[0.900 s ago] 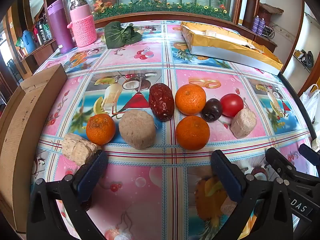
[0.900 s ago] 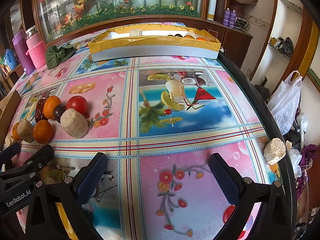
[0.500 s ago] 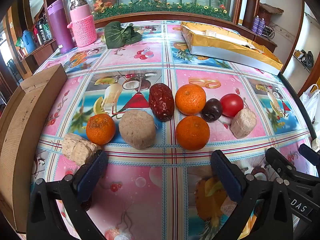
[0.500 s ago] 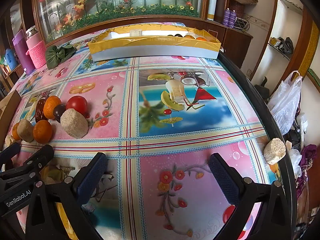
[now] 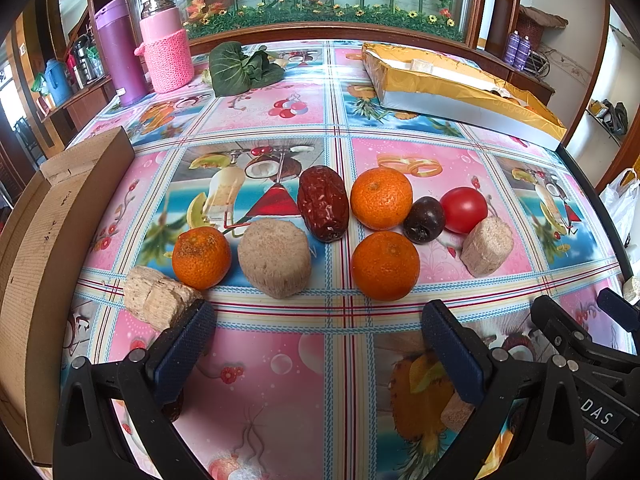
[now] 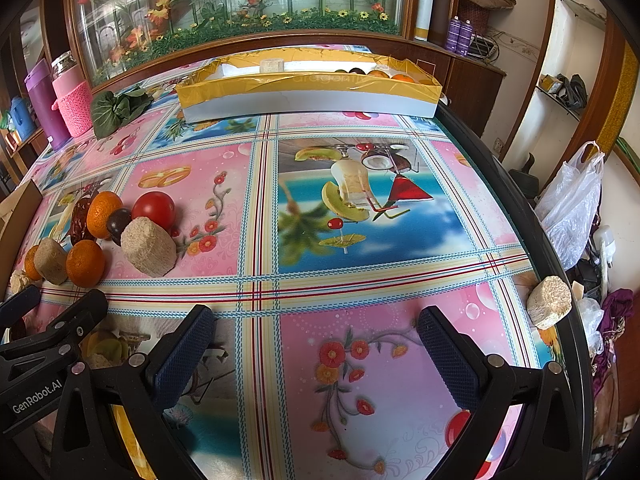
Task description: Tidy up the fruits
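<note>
Worktop (image 5: 280,380), fruit-print cloth: we hold both hand-held grippers, left (image 5: 316,344) and right (image 6: 316,344), spread apart and empty; square on nearest orange (image 5: 385,265) before closing.

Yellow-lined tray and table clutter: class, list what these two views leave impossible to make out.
- Yellow-lined tray: the right wrist view shows only the tops of its fruit; the near wall hides the rest.
- Beige piece in the left wrist view: mostly hidden behind the left tool finger.
- Cardboard box: cut off by the left edge, contents unseen.
</note>
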### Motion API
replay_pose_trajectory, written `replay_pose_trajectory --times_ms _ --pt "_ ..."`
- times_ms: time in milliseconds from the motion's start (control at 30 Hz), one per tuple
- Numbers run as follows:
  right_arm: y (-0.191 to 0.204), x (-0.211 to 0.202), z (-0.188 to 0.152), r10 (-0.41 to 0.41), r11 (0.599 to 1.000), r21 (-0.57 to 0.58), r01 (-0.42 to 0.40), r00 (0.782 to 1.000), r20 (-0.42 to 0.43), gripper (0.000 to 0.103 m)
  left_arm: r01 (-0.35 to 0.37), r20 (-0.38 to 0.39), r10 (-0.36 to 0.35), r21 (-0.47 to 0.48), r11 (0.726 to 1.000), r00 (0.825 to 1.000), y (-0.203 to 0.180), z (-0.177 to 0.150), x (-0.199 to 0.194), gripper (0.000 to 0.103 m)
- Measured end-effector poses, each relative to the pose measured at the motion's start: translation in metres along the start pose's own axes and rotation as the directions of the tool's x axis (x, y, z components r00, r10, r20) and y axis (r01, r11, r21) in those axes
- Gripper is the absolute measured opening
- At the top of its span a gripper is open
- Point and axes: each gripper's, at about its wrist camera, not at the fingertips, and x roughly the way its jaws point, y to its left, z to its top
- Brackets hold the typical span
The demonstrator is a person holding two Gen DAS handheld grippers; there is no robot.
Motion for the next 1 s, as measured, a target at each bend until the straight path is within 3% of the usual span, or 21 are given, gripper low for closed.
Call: replay_pose_trajectory --times_ms 367,433,500,633,733,800,933,1000 --pt "0.001 -0.004 -0.004 -0.009 1.000 0.027 0.011 0.997 -0.073 0.102 0.064 -0.071 -0.058 0.079 0.995 0.996 0.004 0.001 -0.001 0.102" --pt "0.000 -0.003 -0.005 -0.009 1.000 0.028 0.011 0.997 -0.072 0.102 0.115 -0.066 -0.111 0.058 0.992 0.992 0.009 -0.003 -0.011 0.098" --pt "0.000 -0.003 -0.005 -0.011 1.000 0.028 0.013 0.997 -0.073 0.102 0.146 -0.014 -0.146 0.042 0.988 0.989 0.017 -0.008 -0.032 0.097" --pt "-0.003 -0.010 -0.008 0.006 0.997 0.074 -0.001 0.998 -0.067 0.102 0.122 0.163 -0.126 0.035 0.992 0.979 0.040 -0.017 -0.085 0.098" --pt "0.000 -0.040 -0.010 -0.002 0.997 0.076 0.000 1.000 0.024 0.102 0.048 0.312 -0.047 0.006 0.999 0.949 0.063 -0.024 -0.124 0.098" --pt "0.006 -0.070 -0.013 -0.014 0.998 0.065 0.006 0.992 0.129 0.102 -0.018 0.402 0.033 -0.040 0.999 0.915 0.082 -0.029 -0.150 0.098" --pt "0.021 -0.132 -0.028 -0.020 0.996 0.090 -0.011 0.939 0.343 0.102 -0.082 0.507 0.120 -0.097 0.992 0.853 0.110 -0.035 -0.178 0.098" --pt "0.031 -0.152 -0.036 -0.058 0.994 0.104 0.015 0.904 0.423 0.102 -0.089 0.528 0.123 -0.089 0.992 0.840 0.116 -0.039 -0.186 0.098"
